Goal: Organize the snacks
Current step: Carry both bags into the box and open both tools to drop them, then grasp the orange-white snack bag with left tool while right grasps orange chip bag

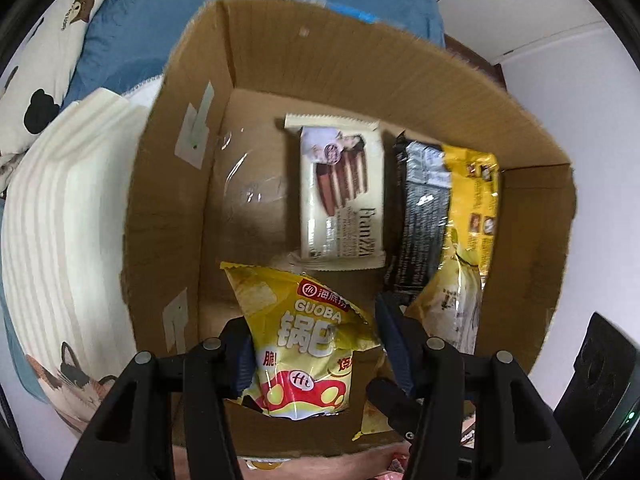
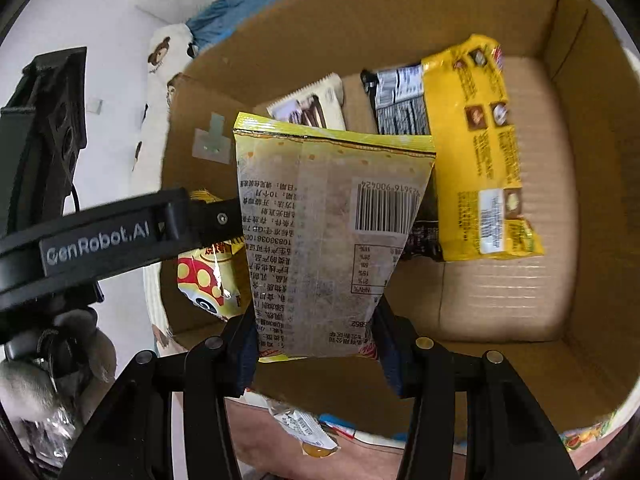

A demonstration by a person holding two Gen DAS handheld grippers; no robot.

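Two snack bags held over the cardboard box (image 1: pixel 400 64)

Left claw (image 1: pixel 316 360) pinches the yellow Guoba bag (image 1: pixel 308 352), lower centre; right claw (image 2: pixel 316 340) pinches a translucent bag (image 2: pixel 320 220), its front hidden, bottom edge cut off.

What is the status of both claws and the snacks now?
Left claw shut on Guoba bag, right claw shut on barcode bag. Both over cardboard box. Wafer pack below; nothing blocking.

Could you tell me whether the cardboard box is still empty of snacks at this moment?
No, the cardboard box already holds a white wafer pack, a black packet and a yellow packet on its floor.
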